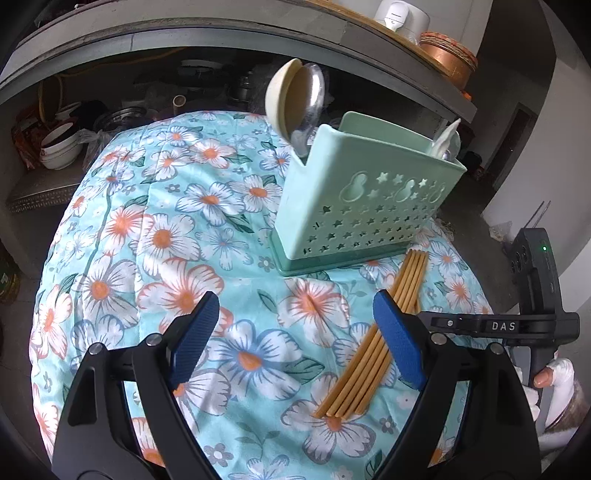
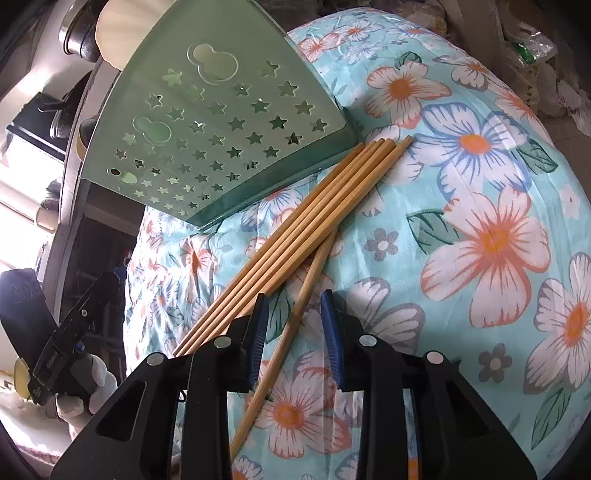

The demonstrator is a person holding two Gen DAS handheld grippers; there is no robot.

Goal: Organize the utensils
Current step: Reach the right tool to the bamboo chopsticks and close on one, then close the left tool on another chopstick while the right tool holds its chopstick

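A mint-green utensil holder (image 1: 354, 206) (image 2: 207, 122) with star cut-outs stands on a floral cloth (image 1: 177, 229). In it are a cream spoon (image 1: 284, 96), a metal spoon (image 1: 314, 99) and a white spoon (image 1: 445, 142). Several bamboo chopsticks (image 1: 369, 362) (image 2: 295, 229) lie on the cloth, their far ends against the holder's base. One chopstick (image 2: 273, 369) lies apart from the bundle, crossing under it. My right gripper (image 2: 294, 297) straddles this chopstick, its blue pads narrow but with a gap on each side. My left gripper (image 1: 295, 299) is wide open above the cloth, holding nothing.
The cloth-covered surface drops away at its rounded edges. Behind it a grey shelf (image 1: 221, 33) overhangs a recess holding stacked bowls (image 1: 59, 147) and pots. The right gripper's black handle (image 1: 535, 295) and a gloved hand (image 1: 554, 376) are close to my left gripper's right side.
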